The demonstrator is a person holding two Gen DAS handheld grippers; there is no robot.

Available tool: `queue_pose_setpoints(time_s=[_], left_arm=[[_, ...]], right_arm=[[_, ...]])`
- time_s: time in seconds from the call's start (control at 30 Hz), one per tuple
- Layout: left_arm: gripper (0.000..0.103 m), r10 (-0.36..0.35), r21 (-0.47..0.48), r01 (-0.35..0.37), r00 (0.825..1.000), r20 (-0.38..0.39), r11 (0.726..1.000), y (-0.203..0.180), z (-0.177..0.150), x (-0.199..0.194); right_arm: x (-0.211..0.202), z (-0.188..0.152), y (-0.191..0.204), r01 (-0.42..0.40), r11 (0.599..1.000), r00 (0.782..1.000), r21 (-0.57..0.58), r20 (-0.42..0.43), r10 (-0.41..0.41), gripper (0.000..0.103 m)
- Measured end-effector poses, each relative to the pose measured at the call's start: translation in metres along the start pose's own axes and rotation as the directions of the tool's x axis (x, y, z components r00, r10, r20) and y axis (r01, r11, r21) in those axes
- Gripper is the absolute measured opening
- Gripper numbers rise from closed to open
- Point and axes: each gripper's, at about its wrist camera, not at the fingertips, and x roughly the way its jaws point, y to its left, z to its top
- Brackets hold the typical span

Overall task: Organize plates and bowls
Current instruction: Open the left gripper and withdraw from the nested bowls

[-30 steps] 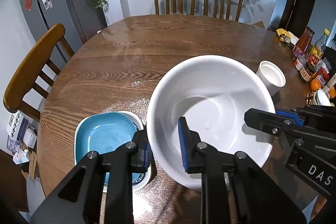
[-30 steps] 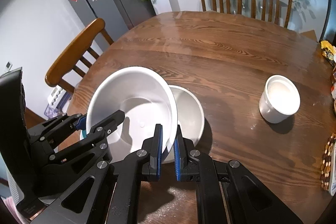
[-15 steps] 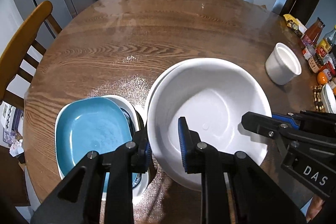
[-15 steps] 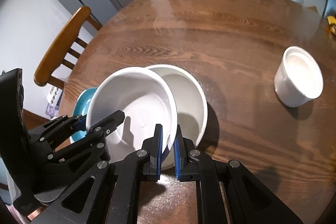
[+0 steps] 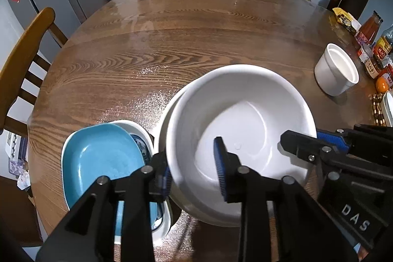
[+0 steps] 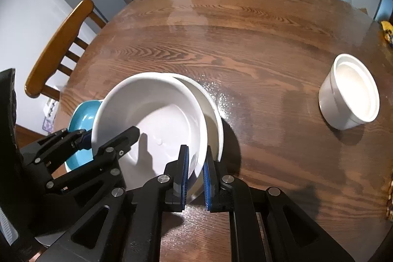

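A large white bowl (image 5: 245, 119) (image 6: 157, 114) sits tilted inside a second white bowl (image 6: 213, 119) on the round wooden table (image 5: 196, 28). My left gripper (image 5: 194, 163) straddles the upper bowl's left rim with a gap at the pads. My right gripper (image 6: 195, 173) straddles its right rim, jaws slightly apart. A blue square plate (image 5: 98, 158) lies stacked on a white patterned plate (image 5: 145, 139) to the left; the blue plate shows in the right wrist view (image 6: 81, 119) too.
A small white cup (image 5: 336, 70) (image 6: 351, 92) stands at the right. Sauce bottles and an orange (image 5: 375, 53) crowd the right edge. Wooden chairs (image 5: 22, 46) stand at the left and far side.
The upper bowl came down into the lower bowl. Both grippers' jaws widened on its rim. Both cameras tilted down toward the table.
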Motion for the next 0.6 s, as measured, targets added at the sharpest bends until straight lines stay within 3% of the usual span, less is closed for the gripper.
queue_pose_setpoints(time_s=[0.2, 0.53, 0.6], left_arm=[[0.061, 0.027, -0.006, -0.027, 0.998, 0.049, 1.0, 0.003, 0.0, -0.014], [0.068, 0.031, 0.0, -0.031, 0.992, 0.12, 1.0, -0.005, -0.003, -0.044], [0.078, 0.035, 0.006, -0.036, 0.991, 0.131, 0.999, -0.008, -0.004, -0.049]], right_arm=[[-0.015, 0.0, 0.006, 0.073, 0.997, 0.996, -0.037, 0.06, -0.07, 0.011], [-0.047, -0.011, -0.006, 0.04, 0.999, 0.99, 0.003, 0.132, -0.04, 0.012], [-0.053, -0.015, -0.008, 0.027, 1.0, 0.989, 0.016, 0.144, -0.029, 0.012]])
